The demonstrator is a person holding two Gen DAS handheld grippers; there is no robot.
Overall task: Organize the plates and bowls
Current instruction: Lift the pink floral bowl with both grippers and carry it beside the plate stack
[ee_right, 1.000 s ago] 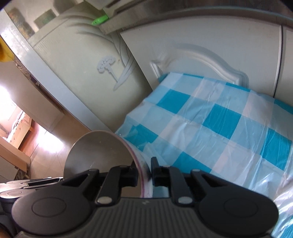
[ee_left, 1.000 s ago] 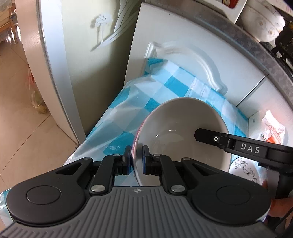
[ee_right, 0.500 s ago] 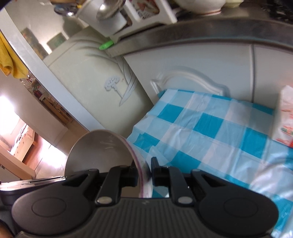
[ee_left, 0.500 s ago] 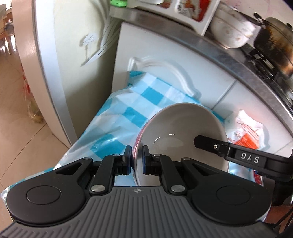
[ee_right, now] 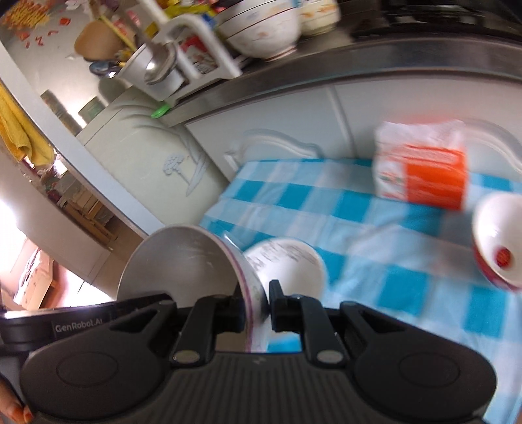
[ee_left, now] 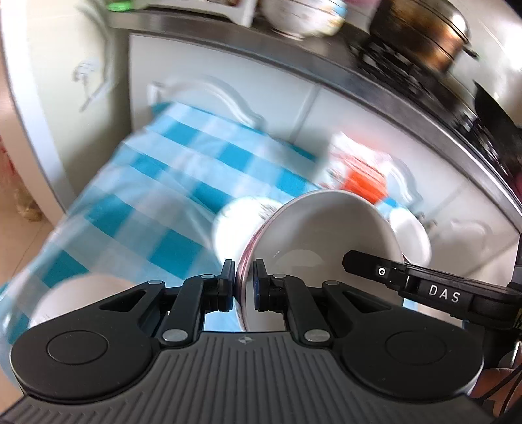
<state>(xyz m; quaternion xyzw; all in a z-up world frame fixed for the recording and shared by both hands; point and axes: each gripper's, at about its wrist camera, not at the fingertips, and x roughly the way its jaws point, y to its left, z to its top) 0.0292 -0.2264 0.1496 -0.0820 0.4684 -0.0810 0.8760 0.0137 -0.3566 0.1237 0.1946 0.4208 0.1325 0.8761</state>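
At lower centre of the left wrist view, my left claw (ee_left: 244, 280) is clamped on the rim of a pale bowl (ee_left: 329, 234), which stands on edge, its hollow facing right. My right claw's finger, marked DAS, enters from the right at the bowl's far rim. Just behind the bowl, mid-frame, a patterned bowl (ee_left: 236, 228) sits on the blue-checked cloth (ee_left: 156, 182) over the worktop. A further white bowl (ee_left: 412, 236) peeks out right of the held one; another white dish (ee_left: 81, 293) blurs at lower left. An orange packet (ee_left: 362, 177) lies beyond, centre right. A metal pot (ee_left: 424, 36) occupies the upper right, on the counter.

Low in the right wrist view, my right claw (ee_right: 257, 306) grips the same bowl (ee_right: 182, 261) by its rim, pink-edged, hollow facing left. I note the patterned bowl (ee_right: 287, 264) immediately right of it on the cloth (ee_right: 375, 261). A red-and-white bowl (ee_right: 499, 241) sits at the right edge, the orange packet (ee_right: 424, 169) above it. Stacked bowls (ee_right: 261, 29) stand at top centre.
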